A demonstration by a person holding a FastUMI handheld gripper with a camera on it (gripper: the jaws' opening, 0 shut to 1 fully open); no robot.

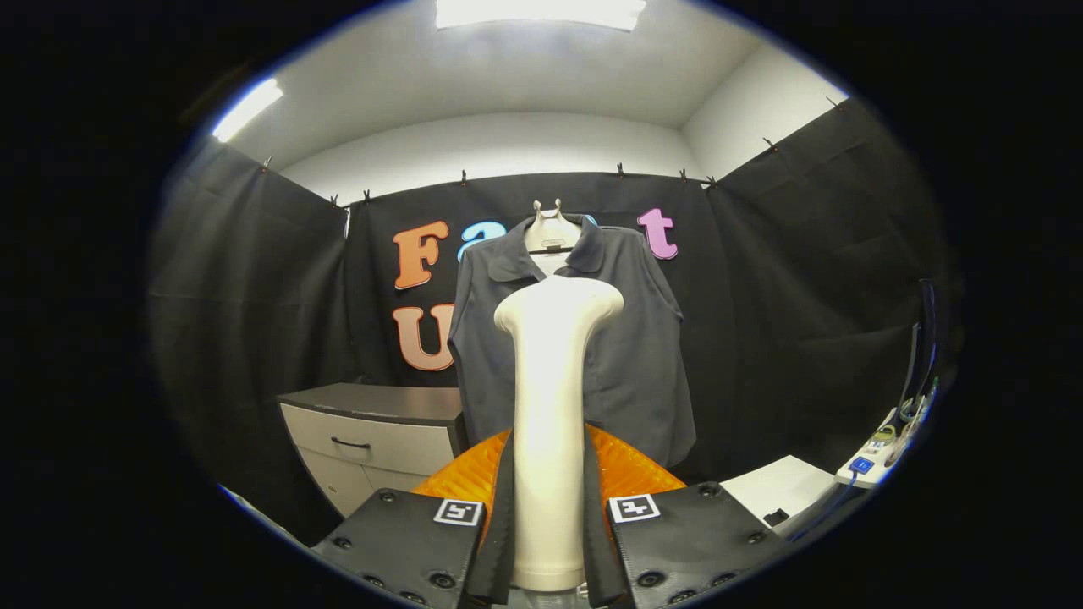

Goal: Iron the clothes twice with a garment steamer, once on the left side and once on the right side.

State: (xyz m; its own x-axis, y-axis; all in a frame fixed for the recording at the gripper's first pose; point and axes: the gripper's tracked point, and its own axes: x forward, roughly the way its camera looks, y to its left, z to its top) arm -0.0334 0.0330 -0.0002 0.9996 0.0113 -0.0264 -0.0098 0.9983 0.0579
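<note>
White garment steamer point(550, 406) stands upright, clamped between fingers point(508, 516), facing shirt point(643, 338).

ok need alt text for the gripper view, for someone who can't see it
The gripper is shut on a white garment steamer, held upright, its head towards a dark shirt on a hanger against the black wall. A grey drawer cabinet stands beside the shirt.
</note>
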